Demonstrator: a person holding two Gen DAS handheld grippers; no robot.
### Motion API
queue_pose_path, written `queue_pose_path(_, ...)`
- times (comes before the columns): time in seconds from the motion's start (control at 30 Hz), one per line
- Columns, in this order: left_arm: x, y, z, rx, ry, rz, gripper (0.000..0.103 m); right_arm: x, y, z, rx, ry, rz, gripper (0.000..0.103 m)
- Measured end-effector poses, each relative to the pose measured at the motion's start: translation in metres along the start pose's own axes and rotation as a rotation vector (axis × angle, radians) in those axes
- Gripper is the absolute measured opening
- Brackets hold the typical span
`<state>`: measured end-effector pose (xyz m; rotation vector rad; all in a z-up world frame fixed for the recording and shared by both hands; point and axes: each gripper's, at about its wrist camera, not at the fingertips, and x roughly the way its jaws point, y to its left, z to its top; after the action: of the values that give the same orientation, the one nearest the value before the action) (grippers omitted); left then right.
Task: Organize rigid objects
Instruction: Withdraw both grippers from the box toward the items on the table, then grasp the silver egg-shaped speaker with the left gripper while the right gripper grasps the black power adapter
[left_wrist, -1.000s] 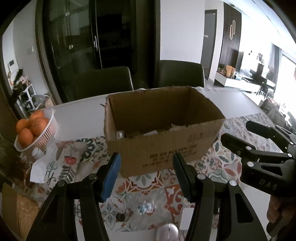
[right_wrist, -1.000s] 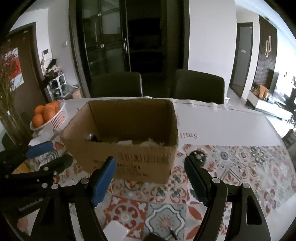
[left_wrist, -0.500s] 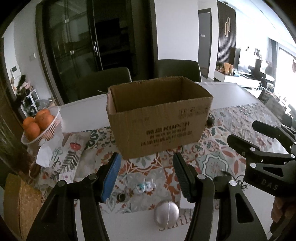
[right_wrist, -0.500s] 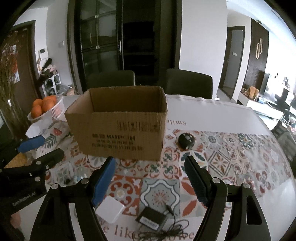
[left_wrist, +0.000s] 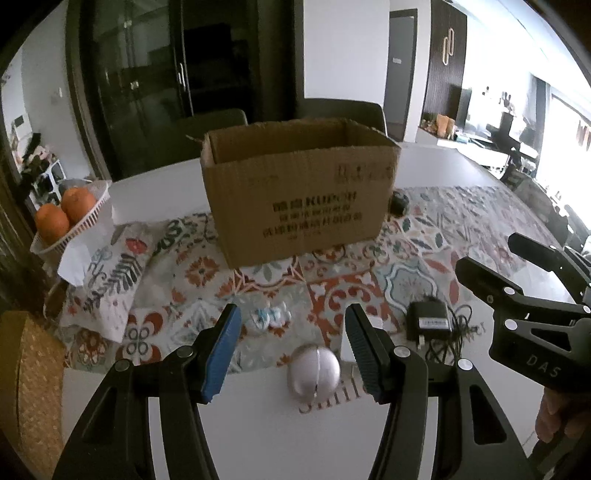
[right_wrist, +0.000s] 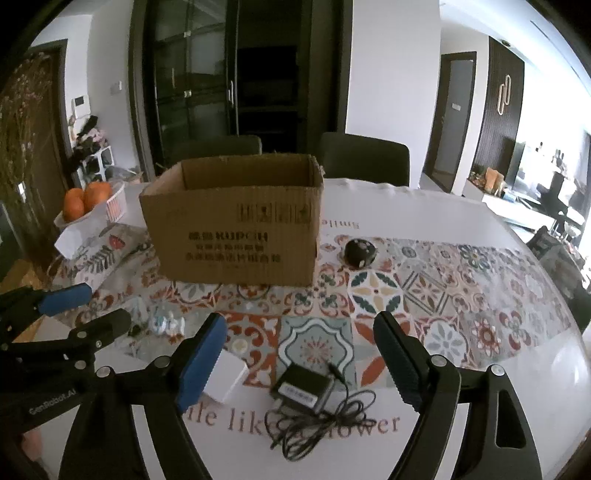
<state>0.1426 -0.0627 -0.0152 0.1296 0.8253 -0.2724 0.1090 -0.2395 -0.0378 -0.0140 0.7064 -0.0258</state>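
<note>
An open cardboard box (left_wrist: 299, 192) (right_wrist: 236, 229) stands on the patterned runner. My left gripper (left_wrist: 291, 310) is open and holds nothing. A silver ball (left_wrist: 313, 371) lies on the table below and between its fingers, with a small white-and-blue toy (left_wrist: 269, 317) just beyond. My right gripper (right_wrist: 299, 319) holds nothing and its jaws are opening. Under it lie a black power adapter (right_wrist: 301, 387) with a tangled cable (right_wrist: 325, 421) and a white cube (right_wrist: 225, 380). A dark round object (right_wrist: 360, 251) sits right of the box. Each gripper shows in the other's view: the right gripper (left_wrist: 487, 251), the left gripper (right_wrist: 107, 306).
A white basket of oranges (right_wrist: 92, 199) and a leaf-print cloth (left_wrist: 110, 269) with white paper lie at the left. Two dark chairs (right_wrist: 364, 158) stand behind the table. A woven mat (left_wrist: 33, 384) sits at the near left edge.
Both grippers have drawn back from the box and sunk a little. The ball, adapter and white cube have come into view. The right gripper's jaws stand wider.
</note>
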Motion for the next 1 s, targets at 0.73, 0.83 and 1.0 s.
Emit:
queue_pose_path(0.73,0.024,-0.003,-0.055,0.033,0.051,-0.032,0.058,0.008,0.003,-0.061,0.063,0.009,-0.046,0.084)
queue_pose_path(0.83,0.030,-0.002,-0.058,0.023,0.058,-0.044,0.058,0.013,0.003,-0.066,0.066,0.021,-0.053,0.084)
queue_pose_path(1.0,0.041,-0.002,-0.062,0.025,0.065,-0.046,0.058,0.015,0.004,-0.069,0.064,0.001,-0.089,0.088)
